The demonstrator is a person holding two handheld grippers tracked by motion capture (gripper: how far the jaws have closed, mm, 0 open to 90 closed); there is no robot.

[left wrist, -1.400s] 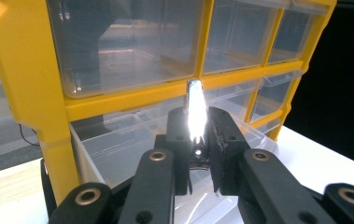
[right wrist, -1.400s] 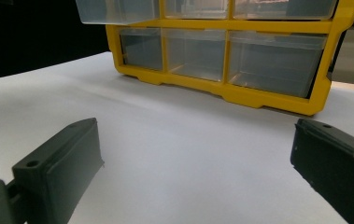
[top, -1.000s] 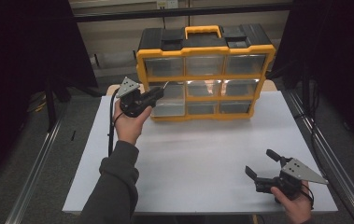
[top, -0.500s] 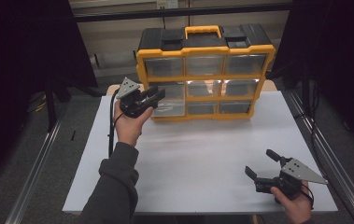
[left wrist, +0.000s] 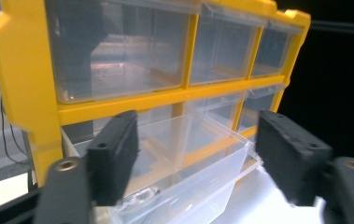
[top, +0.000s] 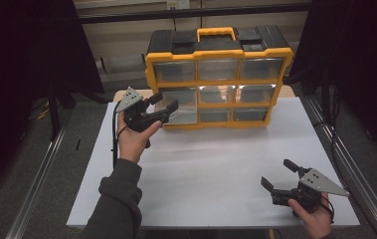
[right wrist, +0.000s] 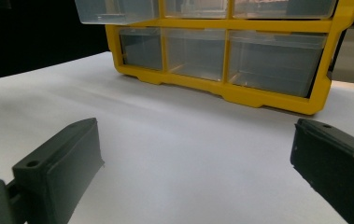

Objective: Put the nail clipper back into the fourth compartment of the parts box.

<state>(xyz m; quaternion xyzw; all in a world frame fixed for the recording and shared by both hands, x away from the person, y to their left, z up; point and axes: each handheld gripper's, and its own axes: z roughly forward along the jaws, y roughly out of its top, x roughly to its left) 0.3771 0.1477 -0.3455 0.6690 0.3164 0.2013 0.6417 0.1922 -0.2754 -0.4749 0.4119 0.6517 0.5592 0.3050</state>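
Observation:
A yellow organizer case (top: 221, 55) with clear drawers stands at the back of the white table (top: 211, 164). Its middle-left drawer (top: 183, 107) is pulled partway out. My left gripper (top: 165, 100) hovers right in front of that drawer, and its jaws have just been opening. In the left gripper view the gripper (left wrist: 193, 158) is open, the pulled-out drawer (left wrist: 202, 140) lies just beyond the jaws, and neither pad presses on it. My right gripper (top: 276, 173) rests open near the table's front right, empty (right wrist: 193, 163), facing the case (right wrist: 240, 95).
The case has a black top and a yellow carry handle (top: 217, 32). Metal rails (top: 42, 169) run along both sides of the table, with dark curtains beyond. Bare white table lies between the two grippers.
The left gripper's jaws, shut at the drawer's front a second ago, have spread open. The left hand has barely shifted. The right hand and gripper have kept still.

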